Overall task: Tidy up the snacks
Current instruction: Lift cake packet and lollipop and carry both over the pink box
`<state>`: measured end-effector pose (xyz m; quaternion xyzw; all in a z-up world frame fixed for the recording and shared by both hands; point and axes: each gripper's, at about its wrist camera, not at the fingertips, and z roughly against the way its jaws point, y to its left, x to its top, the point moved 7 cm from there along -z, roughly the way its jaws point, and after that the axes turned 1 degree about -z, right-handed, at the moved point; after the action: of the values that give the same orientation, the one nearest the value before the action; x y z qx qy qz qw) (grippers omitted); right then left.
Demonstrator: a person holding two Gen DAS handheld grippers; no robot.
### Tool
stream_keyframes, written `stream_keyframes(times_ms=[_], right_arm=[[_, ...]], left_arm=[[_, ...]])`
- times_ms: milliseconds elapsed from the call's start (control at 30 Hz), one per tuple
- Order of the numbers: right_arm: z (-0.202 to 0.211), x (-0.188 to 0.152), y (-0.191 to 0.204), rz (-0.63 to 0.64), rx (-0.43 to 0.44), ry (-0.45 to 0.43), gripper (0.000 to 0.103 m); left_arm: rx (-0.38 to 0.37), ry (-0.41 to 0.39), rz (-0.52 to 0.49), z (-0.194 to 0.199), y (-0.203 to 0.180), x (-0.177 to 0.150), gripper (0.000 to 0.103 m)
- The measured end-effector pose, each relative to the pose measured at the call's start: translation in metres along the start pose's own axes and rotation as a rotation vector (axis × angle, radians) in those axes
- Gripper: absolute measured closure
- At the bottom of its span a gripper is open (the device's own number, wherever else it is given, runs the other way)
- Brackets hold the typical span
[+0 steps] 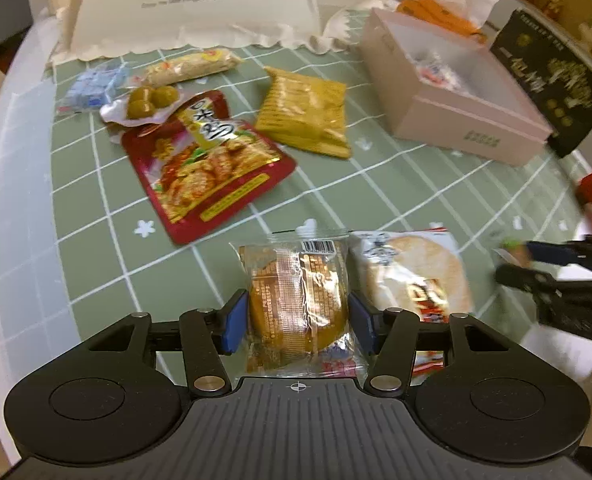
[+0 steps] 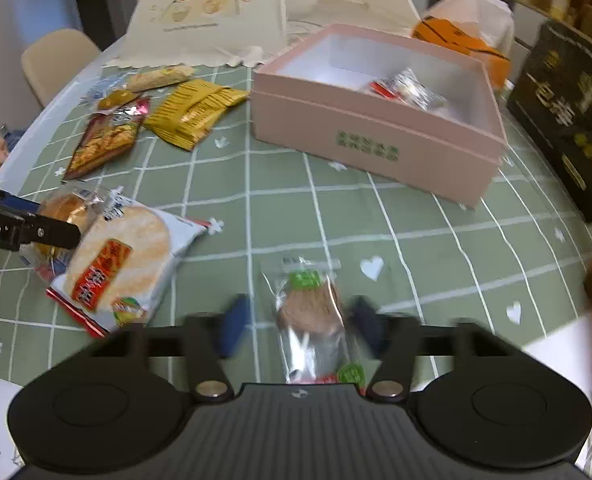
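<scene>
My left gripper [image 1: 297, 320] points down at a brown cake packet [image 1: 296, 300] lying on the green checked cloth. Its blue pads [image 1: 232, 322] stand open on either side of the packet. A round rice cracker packet [image 1: 412, 276] lies against the cake's right side. My right gripper [image 2: 300, 328], blurred, stands open around a small clear packet [image 2: 310, 312] with a brown snack and green labels, a gap showing on each side. An open pink box [image 2: 376, 148] with a few wrapped snacks inside stands beyond it. The right gripper [image 1: 516, 260] also shows at the left wrist view's right edge.
More snacks lie at the back left: a red pouch [image 1: 208, 168], a yellow packet [image 1: 304, 116], green plums [image 1: 148, 100], a blue packet [image 1: 92, 88] and a long roll [image 1: 192, 66]. A cream bag [image 1: 192, 4] stands behind; a black box [image 2: 568, 120] is beside the pink box.
</scene>
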<state>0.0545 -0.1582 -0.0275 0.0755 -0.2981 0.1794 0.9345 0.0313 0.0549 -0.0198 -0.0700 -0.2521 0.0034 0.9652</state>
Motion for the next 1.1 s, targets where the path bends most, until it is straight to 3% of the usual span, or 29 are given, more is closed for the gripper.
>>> stream_keyframes(times_ms=[167,333,467,567,633,700,800,933,1100], right_arm=[[0.020,0.020,-0.009,-0.012,-0.021,-0.056,0.066],[0.047,0.040,-0.028,-0.089,0.003,-0.108,0.066],[0.066,0.049,-0.041,-0.123,-0.021,-0.148,0.066],[0.071,0.056,-0.046,-0.137,-0.042,-0.158,0.066],[0.072,0.063,-0.046,-0.135,-0.056,-0.165,0.066],[0.075,0.067,-0.045,-0.128,-0.060,-0.175,0.066],[0.081,0.070,-0.046,-0.121,-0.091,-0.185,0.066],[0.087,0.074,-0.060,-0.154,-0.092,-0.184,0.066],[0.084,0.131,-0.084,-0.216,-0.069,-0.232,0.065]], left_arm=[[0.022,-0.064,-0.028,0.022,-0.002,0.019,0.044],[-0.047,-0.136,-0.079,0.040,-0.026,0.062,0.044],[-0.131,-0.206,-0.169,0.051,-0.064,0.117,0.044],[-0.241,-0.324,-0.199,0.062,-0.094,0.179,0.044],[-0.354,-0.324,-0.145,0.050,-0.105,0.212,0.042],[-0.369,-0.286,-0.108,0.021,-0.110,0.232,0.045],[-0.341,-0.322,-0.082,0.006,-0.109,0.233,0.049],[-0.431,-0.307,0.022,0.009,-0.094,0.203,0.049],[-0.345,-0.245,0.026,-0.002,-0.070,0.142,0.049]])
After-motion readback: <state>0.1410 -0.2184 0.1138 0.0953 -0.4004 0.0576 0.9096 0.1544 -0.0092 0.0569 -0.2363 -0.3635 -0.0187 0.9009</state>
